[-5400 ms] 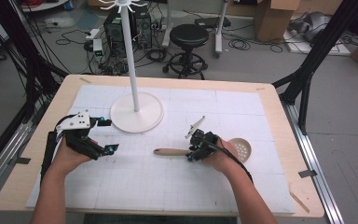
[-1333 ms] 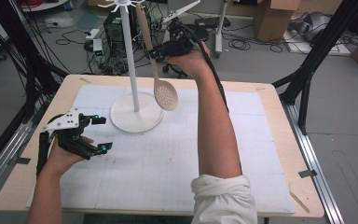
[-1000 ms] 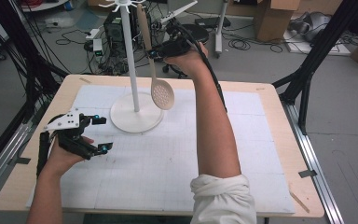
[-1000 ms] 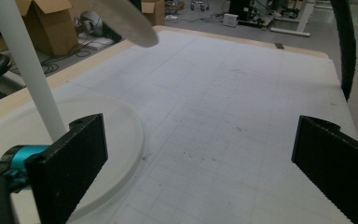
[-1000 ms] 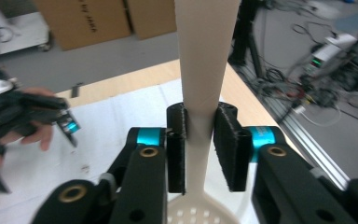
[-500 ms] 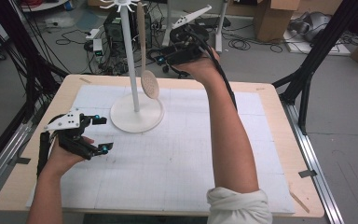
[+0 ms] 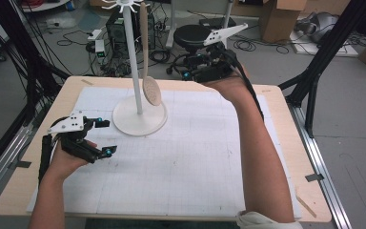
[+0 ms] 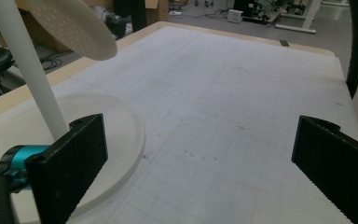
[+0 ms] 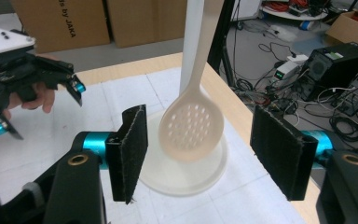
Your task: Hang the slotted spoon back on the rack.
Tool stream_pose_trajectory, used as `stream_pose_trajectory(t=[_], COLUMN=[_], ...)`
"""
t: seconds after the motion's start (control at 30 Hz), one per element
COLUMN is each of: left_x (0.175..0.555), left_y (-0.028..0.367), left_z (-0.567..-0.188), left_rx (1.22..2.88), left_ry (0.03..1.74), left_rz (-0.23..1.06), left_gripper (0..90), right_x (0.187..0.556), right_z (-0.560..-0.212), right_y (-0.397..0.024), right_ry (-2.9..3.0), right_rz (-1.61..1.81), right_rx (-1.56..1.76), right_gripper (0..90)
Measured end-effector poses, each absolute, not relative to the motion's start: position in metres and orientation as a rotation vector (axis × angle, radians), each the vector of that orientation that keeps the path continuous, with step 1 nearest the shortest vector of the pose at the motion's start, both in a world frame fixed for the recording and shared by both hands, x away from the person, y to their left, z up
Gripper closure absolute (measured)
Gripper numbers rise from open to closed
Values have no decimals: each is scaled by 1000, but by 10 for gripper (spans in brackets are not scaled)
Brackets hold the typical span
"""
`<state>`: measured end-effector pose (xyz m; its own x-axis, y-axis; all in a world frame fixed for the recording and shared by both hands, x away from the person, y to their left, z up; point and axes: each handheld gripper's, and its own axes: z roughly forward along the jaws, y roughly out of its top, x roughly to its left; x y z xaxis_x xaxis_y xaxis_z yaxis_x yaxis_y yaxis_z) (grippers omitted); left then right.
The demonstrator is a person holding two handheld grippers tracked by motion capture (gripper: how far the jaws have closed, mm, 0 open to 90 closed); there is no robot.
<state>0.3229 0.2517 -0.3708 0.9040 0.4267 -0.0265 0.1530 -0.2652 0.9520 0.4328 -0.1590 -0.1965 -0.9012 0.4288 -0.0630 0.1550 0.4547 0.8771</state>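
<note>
We are holding the right gripper (image 7: 189, 68) released, jaws wide, at the table's (image 7: 276, 119) far edge, just right of the spoon (image 7: 150, 88), which is hanging beside the stand's (image 7: 138, 114) pole. Our left gripper (image 7: 106, 138), also spread empty, is resting near left.

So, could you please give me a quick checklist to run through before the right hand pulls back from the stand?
1. Slotted spoon hangs from the stand: ok.
2. Right hand-held gripper open, jaws off the spoon: ok.
3. Spoon hanging steady: cannot tell.
4. Stand base flat on the mat: ok.
5. Left hand-held gripper open, beside the base: ok.
</note>
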Motion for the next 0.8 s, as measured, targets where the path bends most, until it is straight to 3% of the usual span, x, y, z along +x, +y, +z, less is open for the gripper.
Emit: stream_pose_trajectory(t=[0.8], left_x=[324], left_y=[249], left_z=[-374], left_rx=[1849], left_ry=[439], left_rz=[265], left_gripper=[40], right_x=[379], right_z=[-249], right_y=[-220], right_ry=[2345], right_rz=[1546], right_rx=[554], right_gripper=[217])
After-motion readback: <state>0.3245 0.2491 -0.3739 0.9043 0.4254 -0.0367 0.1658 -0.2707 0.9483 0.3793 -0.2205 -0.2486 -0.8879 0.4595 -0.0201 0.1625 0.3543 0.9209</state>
